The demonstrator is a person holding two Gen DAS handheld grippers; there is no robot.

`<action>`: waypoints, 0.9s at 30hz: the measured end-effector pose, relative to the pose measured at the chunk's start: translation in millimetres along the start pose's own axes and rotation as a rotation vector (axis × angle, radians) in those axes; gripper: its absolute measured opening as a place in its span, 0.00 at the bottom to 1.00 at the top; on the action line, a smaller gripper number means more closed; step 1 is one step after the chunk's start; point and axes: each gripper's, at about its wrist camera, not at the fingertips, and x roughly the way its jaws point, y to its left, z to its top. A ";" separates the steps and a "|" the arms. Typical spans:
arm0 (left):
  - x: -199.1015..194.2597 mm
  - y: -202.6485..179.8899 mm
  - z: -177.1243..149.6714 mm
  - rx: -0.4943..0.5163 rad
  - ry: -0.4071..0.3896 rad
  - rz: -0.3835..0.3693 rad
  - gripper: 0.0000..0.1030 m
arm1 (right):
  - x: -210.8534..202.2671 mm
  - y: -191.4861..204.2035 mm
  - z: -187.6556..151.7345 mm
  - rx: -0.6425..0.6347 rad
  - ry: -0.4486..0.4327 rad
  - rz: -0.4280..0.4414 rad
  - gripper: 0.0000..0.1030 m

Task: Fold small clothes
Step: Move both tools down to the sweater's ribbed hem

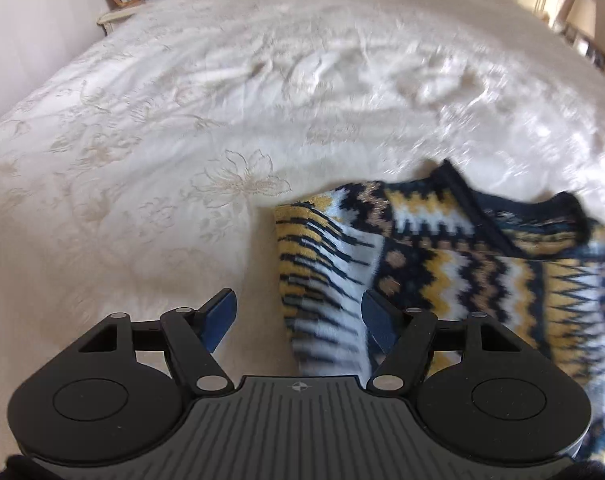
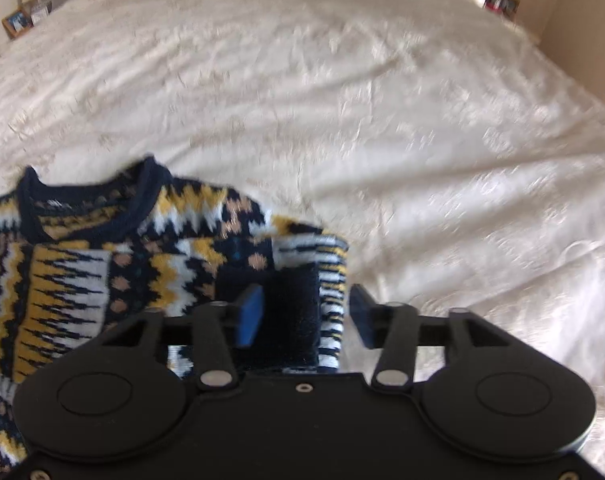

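On cream embroidered bedspread (image 1: 182, 140): navy-yellow-white zigzag knit sweater (image 1: 482, 264) lies flat, sleeves folded in | left gripper (image 1: 298, 316) parted, holding nothing | right gripper (image 2: 304, 314) parted astride dark sleeve cuff (image 2: 290, 312), pads clear

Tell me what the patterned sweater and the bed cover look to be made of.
Sweater: soft knit, probably wool or acrylic; fuzzy zigzag bands and a ribbed navy collar.
Bed cover: cream woven fabric, likely satin-like; it shines where light falls and carries embroidered flowers.
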 end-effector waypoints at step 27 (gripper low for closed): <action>-79.4 -54.1 -174.1 0.380 0.175 -0.256 0.66 | -95.1 143.1 -189.7 -0.211 0.165 0.149 0.57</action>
